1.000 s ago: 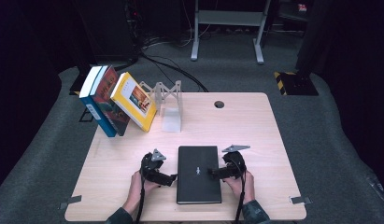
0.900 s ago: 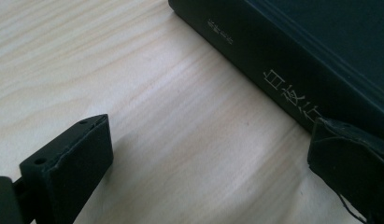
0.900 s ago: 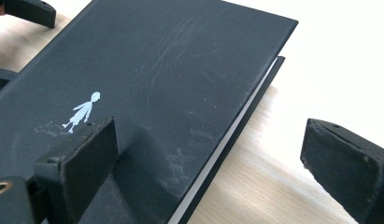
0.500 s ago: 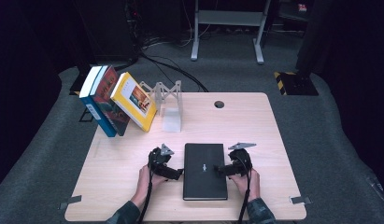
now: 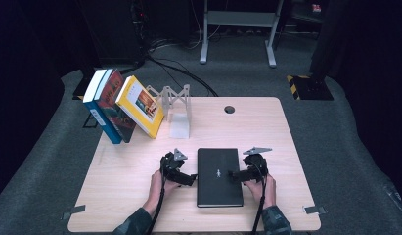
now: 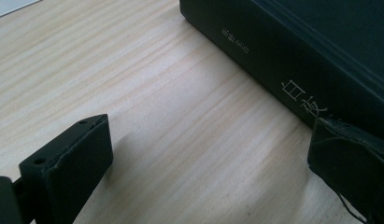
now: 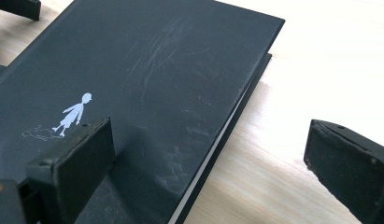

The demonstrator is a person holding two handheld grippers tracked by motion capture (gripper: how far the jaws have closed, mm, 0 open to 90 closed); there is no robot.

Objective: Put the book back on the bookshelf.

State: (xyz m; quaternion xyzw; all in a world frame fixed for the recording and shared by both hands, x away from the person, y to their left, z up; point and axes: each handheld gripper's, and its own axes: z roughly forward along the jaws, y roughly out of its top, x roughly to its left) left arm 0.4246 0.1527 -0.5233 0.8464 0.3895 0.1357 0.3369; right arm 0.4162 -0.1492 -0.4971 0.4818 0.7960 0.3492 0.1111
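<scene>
Bare wood lies open under my left gripper [image 5: 188,178], its jaws spread wide; the black book [image 5: 218,176] walls off one side, its spine just past one jaw. My right gripper [image 5: 235,175] straddles the book's other long edge. Beyond the book, the table [image 5: 257,127] runs free up to the white stand [image 5: 177,112] and leaning books [image 5: 124,105].
</scene>
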